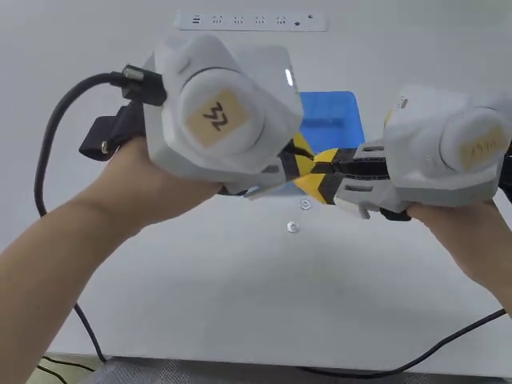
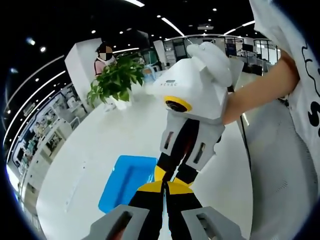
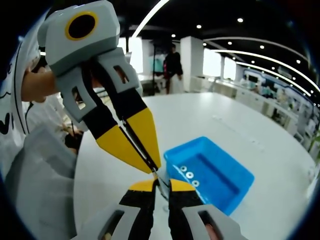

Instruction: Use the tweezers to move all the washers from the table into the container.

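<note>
My two grippers meet tip to tip above the white table (image 1: 240, 288). The left gripper (image 3: 152, 165) reaches in from the upper left of the right gripper view, its yellow jaws shut on thin dark tweezers (image 3: 142, 147). The right gripper (image 3: 162, 187) has its jaws closed around the tweezers' silver end. The blue container (image 3: 220, 175) lies just beyond and holds three washers (image 3: 190, 175). In the head view, two washers (image 1: 305, 205) (image 1: 293, 227) lie on the table below the left gripper (image 1: 312, 186) and the right gripper (image 1: 318, 164), with the container (image 1: 332, 120) behind them.
A white power strip (image 1: 250, 21) lies along the table's far edge. Black cables (image 1: 48, 152) trail from the grippers over the near edge. A potted plant (image 2: 117, 80) and a person stand far off in the room.
</note>
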`<state>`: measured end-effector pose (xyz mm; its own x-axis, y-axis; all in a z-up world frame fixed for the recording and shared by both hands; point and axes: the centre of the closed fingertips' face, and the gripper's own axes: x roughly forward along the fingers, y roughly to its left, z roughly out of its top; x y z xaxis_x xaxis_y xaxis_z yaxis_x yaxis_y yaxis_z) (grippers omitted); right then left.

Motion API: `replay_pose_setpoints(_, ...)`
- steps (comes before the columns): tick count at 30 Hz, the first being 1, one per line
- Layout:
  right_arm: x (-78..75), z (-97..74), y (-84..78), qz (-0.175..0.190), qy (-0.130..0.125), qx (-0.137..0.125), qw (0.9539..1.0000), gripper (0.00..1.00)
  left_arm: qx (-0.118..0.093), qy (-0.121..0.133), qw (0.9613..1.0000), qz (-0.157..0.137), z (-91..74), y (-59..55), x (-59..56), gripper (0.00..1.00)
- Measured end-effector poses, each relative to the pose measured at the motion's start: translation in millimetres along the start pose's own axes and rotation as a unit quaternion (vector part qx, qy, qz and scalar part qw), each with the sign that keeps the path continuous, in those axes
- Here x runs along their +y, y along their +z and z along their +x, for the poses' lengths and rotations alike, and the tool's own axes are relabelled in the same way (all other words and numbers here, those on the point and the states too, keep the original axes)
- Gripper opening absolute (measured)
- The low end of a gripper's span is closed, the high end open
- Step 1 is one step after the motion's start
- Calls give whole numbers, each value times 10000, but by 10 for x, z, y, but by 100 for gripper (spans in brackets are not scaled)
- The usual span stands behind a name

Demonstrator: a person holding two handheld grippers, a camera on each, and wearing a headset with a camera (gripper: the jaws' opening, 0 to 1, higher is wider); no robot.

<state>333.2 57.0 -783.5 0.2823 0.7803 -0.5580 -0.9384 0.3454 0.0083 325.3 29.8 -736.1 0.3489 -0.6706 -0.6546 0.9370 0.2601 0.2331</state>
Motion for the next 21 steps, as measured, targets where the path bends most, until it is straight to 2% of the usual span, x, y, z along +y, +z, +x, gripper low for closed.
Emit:
replay_pose_setpoints(5,7,-2,-49,79,37,65,9999,6,36,-68,10000,12,54,-20,-5,0)
replay_pose_setpoints(12,26,-10,-63,236,61,7,9997,6,8,-100,9999,-65,56,-30,-19,0)
replay_pose_setpoints(18,32,33,-165,226,42,189,9996,6,62,-156,9998,-125,115,-101,-76,0)
replay_pose_setpoints(19,27,28,-156,226,26,152,9996,6,-28,-143,9998,-147,121,-71,-69,0)
replay_pose_setpoints(21,27,28,-149,317,39,118,9994,6,-3,-141,9997,-207,99,-97,-44,0)
